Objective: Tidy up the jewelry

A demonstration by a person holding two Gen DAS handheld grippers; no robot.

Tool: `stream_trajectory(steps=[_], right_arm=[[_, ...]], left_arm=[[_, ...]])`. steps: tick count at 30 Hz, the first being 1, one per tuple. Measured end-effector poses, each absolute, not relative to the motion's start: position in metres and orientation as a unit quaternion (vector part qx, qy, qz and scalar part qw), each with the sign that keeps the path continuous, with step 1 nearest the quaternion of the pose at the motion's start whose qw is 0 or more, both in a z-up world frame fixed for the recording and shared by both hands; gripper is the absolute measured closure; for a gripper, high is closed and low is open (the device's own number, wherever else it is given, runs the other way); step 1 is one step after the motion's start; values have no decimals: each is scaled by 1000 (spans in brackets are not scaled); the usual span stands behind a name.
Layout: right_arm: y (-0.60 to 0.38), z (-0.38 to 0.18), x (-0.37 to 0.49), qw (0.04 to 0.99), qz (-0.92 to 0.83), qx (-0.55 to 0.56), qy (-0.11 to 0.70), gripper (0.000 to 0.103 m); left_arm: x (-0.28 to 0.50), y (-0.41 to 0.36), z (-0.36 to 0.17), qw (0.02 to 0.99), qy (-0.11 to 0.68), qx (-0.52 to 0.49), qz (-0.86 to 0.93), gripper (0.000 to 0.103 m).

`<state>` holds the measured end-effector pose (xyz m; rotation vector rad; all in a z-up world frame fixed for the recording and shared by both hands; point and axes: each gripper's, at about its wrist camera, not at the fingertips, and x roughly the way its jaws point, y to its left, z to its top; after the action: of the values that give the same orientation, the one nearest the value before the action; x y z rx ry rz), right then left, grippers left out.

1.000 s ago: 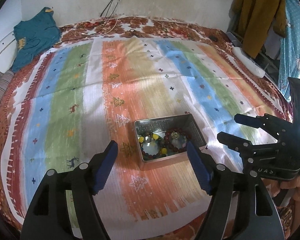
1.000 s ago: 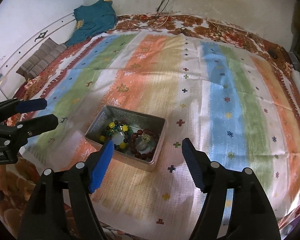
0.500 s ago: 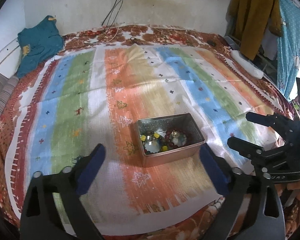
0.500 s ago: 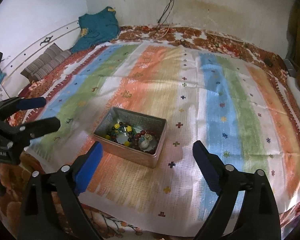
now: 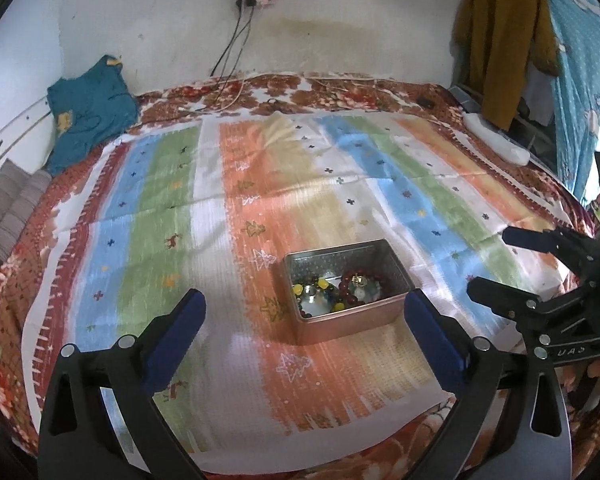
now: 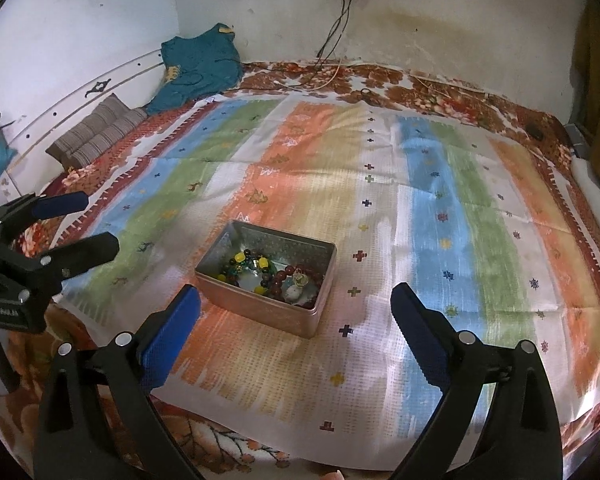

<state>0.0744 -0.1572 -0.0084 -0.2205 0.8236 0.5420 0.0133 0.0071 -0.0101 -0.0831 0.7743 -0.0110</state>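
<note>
We hold both grippers above the near edge of the bed (image 5: 360, 92), and both stand wide apart with nothing between their fingers. The left gripper (image 5: 304, 320) frames the tin (image 5: 348, 324) from the near side, and the right gripper (image 6: 296, 312) does the same in its own view, well clear of the tin's walls.

The tin (image 6: 260, 304) sits on the striped cloth (image 5: 160, 208) near the bed's near edge, on the orange stripe. It is open at the top. Inside lie two bead bracelets side by side: a dark one with yellow beads (image 5: 314, 294) toward the left end and a red one (image 5: 360, 286) toward the right end. In the right wrist view the yellow-beaded bracelet (image 6: 246, 266) touches the red bracelet (image 6: 296, 282) at the middle of the tin. A small pale piece lies inside the red ring; we cannot tell what it is.

Each gripper shows in the other's view: the right gripper (image 5: 496, 268) at the right edge of the bed, the left gripper (image 6: 80, 222) at the left edge.

A teal garment (image 6: 198, 66) lies at the far left corner, a striped cushion (image 6: 96, 132) beside it.
</note>
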Motion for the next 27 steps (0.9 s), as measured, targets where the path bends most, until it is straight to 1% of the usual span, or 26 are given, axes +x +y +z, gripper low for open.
stream_trajectory(steps=[10,27], right_arm=[[-153,-6,67,879,258,-117,384,6],[-154,-8,69,878,257,-113,388,6]], left_arm=[[11,5,-8,929,370,-33,-8,6],[9,4,-6,930,365,-26,-8,6]])
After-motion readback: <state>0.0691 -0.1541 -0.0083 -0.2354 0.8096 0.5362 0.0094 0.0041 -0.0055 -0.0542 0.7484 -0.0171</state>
